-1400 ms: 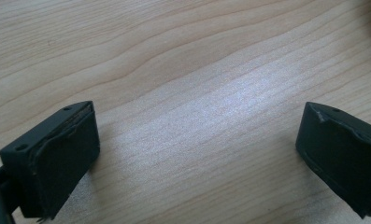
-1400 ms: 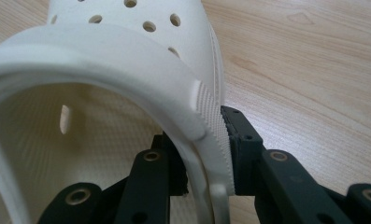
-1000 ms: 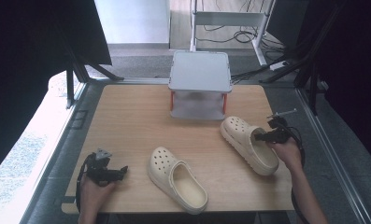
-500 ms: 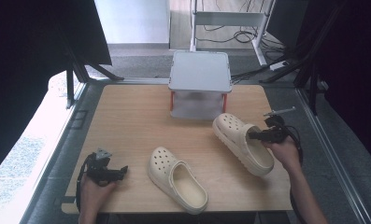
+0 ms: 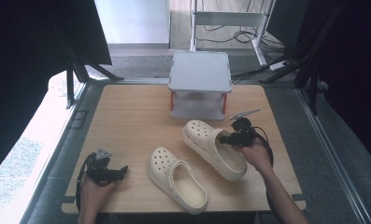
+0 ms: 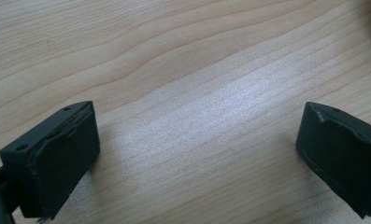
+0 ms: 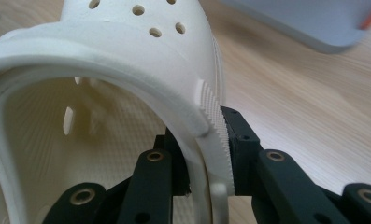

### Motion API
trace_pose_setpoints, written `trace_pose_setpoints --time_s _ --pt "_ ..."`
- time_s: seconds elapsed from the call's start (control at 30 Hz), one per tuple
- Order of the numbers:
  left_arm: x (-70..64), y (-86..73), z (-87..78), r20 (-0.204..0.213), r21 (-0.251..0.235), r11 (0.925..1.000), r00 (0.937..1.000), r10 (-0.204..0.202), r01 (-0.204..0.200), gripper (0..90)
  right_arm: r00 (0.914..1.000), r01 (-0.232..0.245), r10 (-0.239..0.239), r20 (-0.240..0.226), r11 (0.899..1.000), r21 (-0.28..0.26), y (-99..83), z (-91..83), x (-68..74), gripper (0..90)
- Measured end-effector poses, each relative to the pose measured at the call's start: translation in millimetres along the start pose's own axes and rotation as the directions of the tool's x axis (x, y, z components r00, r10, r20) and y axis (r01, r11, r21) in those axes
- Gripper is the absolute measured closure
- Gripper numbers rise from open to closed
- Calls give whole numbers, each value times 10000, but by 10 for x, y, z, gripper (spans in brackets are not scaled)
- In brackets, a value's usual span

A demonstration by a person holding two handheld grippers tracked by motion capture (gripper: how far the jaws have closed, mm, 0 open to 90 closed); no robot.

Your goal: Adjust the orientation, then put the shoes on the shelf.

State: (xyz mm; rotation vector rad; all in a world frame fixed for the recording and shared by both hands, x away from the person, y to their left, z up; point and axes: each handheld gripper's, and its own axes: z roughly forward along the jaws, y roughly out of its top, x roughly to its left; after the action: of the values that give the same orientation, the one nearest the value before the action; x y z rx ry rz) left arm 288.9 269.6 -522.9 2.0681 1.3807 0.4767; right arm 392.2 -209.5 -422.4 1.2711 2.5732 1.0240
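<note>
Black right tongs [image 7: 210, 154] clamped on the side wall of a cream perforated foam clog [image 5: 213, 148], centre-right on the wooden tabletop [image 5: 127, 116], just before a grey two-tier shelf [image 5: 200, 71]. Thin, soft rim: likely to twist or slip out. Left tongs [image 6: 197, 154] open, empty, near a second cream clog [image 5: 177, 179].

A pale wooden desk [image 5: 127, 121] stands on grey floor [image 5: 332, 154], black curtains [image 5: 29, 51] either side, daylight falling at the left.
</note>
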Motion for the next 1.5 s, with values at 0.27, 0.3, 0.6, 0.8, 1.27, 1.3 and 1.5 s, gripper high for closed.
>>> trace_pose_setpoints --time_s 0.27,0.3,0.6,0.8,1.27,1.3,1.5 --pt "0 0 -1 5 4 10000 10000 -4 4 0 9978 551 -562 341 9979 332 42 300 326 748" --pt "0 0 -1 5 4 10000 10000 -4 4 0 9978 551 -562 341 9979 332 42 300 326 748" --pt "-1 0 1 8 -16 10000 10000 -26 26 0 9914 1009 -1050 775 9934 554 -40 500 577 748" --pt "-1 0 1 7 -15 10000 10000 -27 27 0 9889 1154 -1211 859 9909 691 -104 528 621 749" --pt "-3 0 2 1 -29 10000 10000 -39 39 0 9865 1632 -1631 -124 9866 88 -185 310 546 267" --pt "-3 0 2 1 -29 10000 10000 -39 39 0 9865 1632 -1631 -124 9866 88 -185 310 546 267" --pt "0 0 -1 4 3 10000 10000 -4 4 0 9794 1993 -1995 -318 9799 -116 -279 114 575 207"
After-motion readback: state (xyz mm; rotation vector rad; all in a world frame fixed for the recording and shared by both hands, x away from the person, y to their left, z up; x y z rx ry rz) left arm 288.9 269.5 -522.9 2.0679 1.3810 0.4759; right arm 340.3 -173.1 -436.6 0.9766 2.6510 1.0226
